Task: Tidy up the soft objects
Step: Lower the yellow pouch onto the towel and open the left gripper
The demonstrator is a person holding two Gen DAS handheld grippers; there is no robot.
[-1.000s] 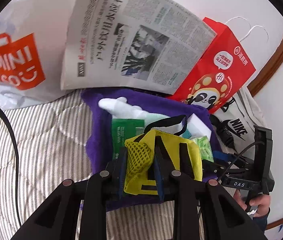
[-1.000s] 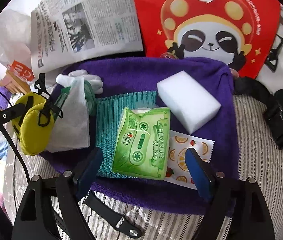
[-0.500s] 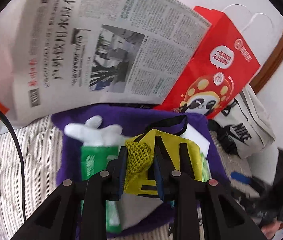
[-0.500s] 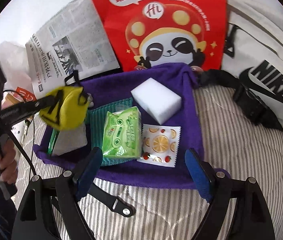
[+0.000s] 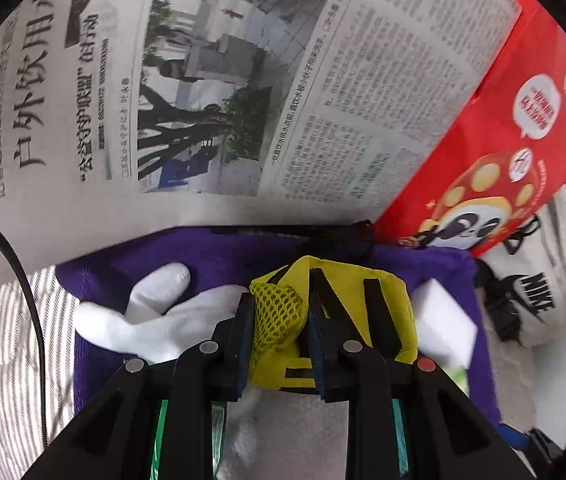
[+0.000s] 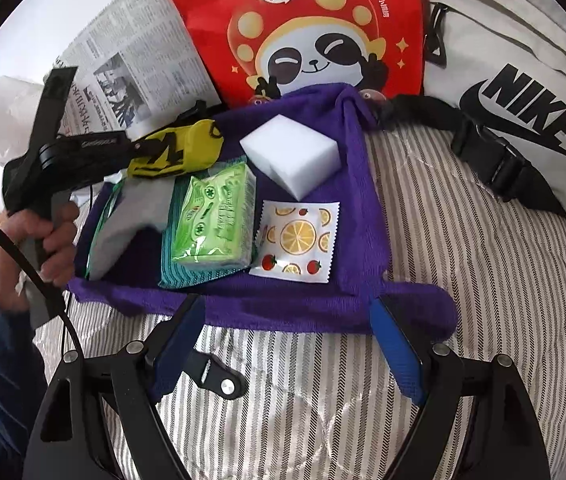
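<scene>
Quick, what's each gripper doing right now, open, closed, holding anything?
Left gripper: shut on the yellow pouch.
Right gripper: open, holding nothing.

Newspaper point(image 5: 243, 80), red panda bag point(image 6: 311, 32), striped bedding point(image 6: 463, 280)

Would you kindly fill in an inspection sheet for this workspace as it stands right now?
Surface: striped grey-and-white bedding, with a purple towel spread on it.
Job's things: on the towel lie a white sponge block, a green tissue pack, a lemon-print sachet and a white glove; a yellow mesh pouch is held above it.
Clutter: newspaper, red panda paper bag, white Nike bag.
Grippers: left gripper shut on the pouch; right gripper open, empty, over the towel's near edge.
Cables: black cable across the bedding.
Surroundings: nothing seen clearly.
</scene>
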